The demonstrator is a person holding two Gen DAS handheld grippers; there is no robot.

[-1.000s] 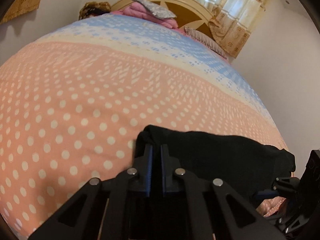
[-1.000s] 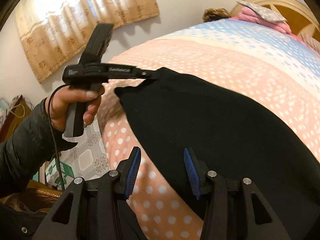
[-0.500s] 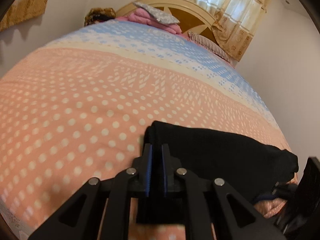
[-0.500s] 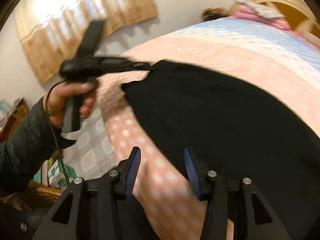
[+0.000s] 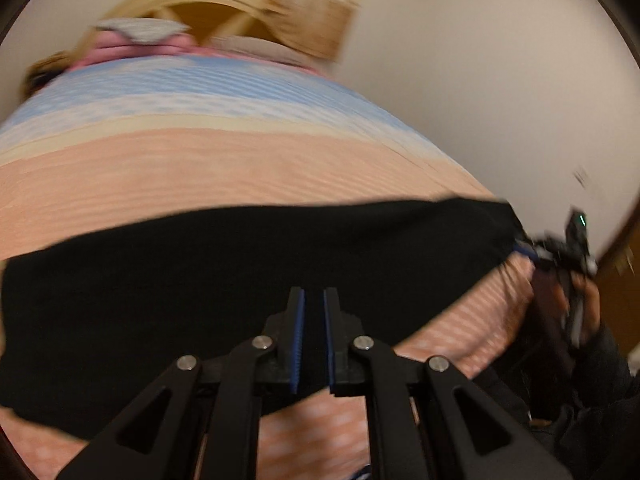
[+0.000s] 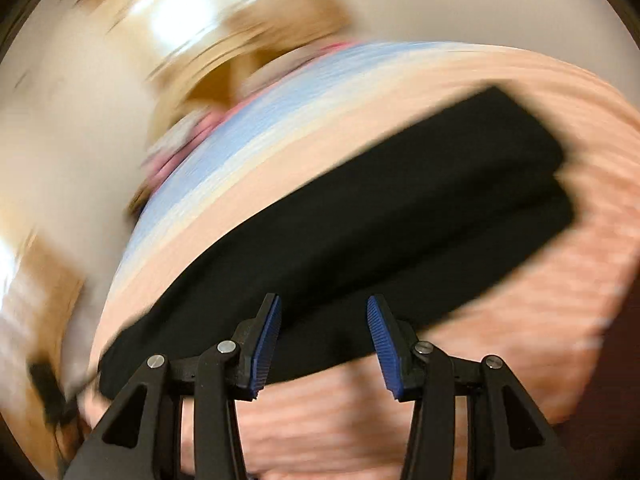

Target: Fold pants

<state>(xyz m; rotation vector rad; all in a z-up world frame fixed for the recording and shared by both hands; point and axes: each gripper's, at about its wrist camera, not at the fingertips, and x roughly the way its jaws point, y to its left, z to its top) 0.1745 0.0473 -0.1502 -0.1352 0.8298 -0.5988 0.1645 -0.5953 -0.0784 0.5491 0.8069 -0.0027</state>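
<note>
Bed (image 5: 240, 160), wooden headboard (image 5: 208, 12), curtains (image 5: 320, 28)

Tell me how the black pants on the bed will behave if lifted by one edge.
The black fabric pants will probably hang limp, since they lie flat in soft layers on the peach bedspread. They likely won't slip: the cloth looks matte.

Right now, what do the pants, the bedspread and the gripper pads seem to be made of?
Pants: soft matte black fabric, probably knit or cotton; it drapes limp with no shine. The weave is too blurred to tell.
Bedspread: thin printed cloth, likely cotton, in matte pink and blue bands.
Pads: blue ribbed rubber or soft plastic, judging by the fine ridges, on the black hard plastic right gripper.
</note>
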